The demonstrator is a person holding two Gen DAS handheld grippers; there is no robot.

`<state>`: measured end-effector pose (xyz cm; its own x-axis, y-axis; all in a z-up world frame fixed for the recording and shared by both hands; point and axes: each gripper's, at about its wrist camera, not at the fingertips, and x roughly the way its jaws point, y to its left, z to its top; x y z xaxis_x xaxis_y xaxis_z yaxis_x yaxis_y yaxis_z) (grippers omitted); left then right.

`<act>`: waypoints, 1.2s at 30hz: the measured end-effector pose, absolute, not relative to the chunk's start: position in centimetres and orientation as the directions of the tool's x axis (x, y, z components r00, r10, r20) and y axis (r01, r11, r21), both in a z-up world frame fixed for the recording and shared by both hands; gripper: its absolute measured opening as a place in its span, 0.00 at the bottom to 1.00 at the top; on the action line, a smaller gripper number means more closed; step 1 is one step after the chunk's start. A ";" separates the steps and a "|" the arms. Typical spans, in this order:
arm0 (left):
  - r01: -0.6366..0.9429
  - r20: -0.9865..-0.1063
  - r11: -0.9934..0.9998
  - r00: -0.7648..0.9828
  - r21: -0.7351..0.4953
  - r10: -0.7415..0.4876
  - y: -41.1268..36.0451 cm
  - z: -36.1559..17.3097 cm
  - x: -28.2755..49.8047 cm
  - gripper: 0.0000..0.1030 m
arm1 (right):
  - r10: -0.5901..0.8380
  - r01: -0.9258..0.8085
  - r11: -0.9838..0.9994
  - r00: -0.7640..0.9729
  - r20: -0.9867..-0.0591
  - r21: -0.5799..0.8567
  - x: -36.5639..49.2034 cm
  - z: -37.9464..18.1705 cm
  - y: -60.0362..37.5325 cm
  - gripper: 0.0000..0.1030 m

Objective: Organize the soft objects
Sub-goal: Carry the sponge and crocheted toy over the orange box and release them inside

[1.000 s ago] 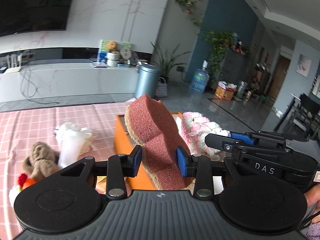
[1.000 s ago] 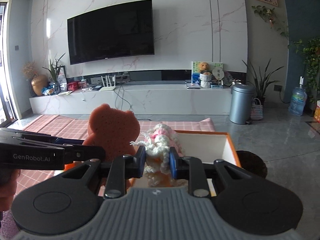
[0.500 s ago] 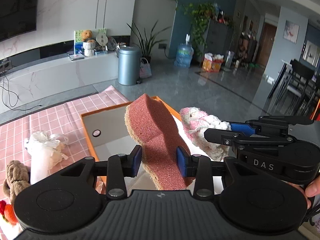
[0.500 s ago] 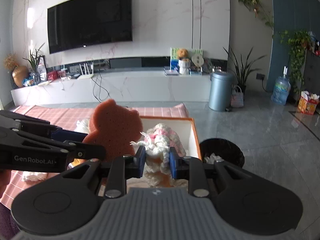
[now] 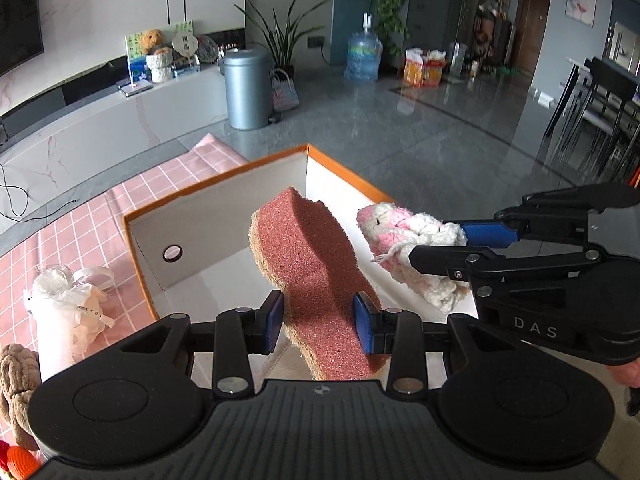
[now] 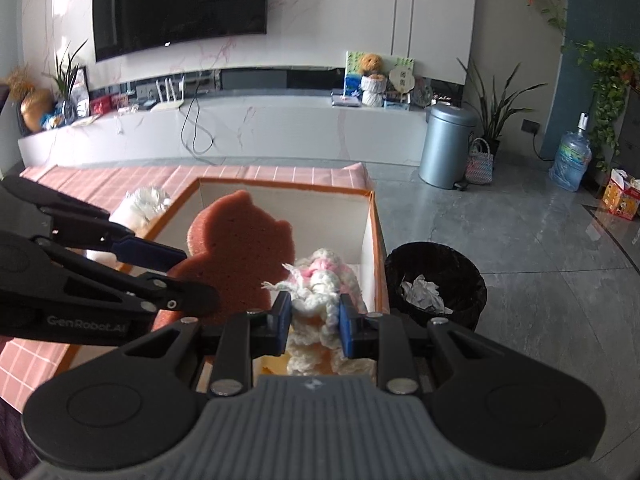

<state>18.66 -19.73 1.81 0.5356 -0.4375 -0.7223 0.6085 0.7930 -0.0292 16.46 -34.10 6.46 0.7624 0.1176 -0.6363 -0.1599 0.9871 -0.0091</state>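
Since a second ago, both carried over orange box [image 5: 224,184]: left gripper [image 5: 319,316] clamped on bear-shaped sponge [image 5: 308,256], right gripper [image 6: 314,320] clamped on pink-and-white crocheted toy [image 6: 320,280]; ready for release.

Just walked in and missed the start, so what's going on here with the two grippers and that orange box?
A person is sorting soft things into the orange box. The left gripper is shut on a reddish bear-shaped sponge, and the right gripper is shut on a pink and white knitted toy. Both are held over the open box, not yet released. More soft items wait on the pink checked cloth.
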 end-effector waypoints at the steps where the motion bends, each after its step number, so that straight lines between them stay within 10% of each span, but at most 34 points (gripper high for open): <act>1: 0.611 -0.727 0.791 0.536 -0.018 -0.430 -20.0 1.6 18.8 0.41 | 0.120 -0.167 0.986 0.758 -0.642 -0.013 16.7 6.3 -34.1 0.23; 36: 0.616 -0.812 0.766 0.535 0.185 -0.234 -23.1 -2.1 21.2 0.51 | 0.049 -0.302 0.940 0.585 -0.810 -0.162 22.0 1.4 -32.0 0.36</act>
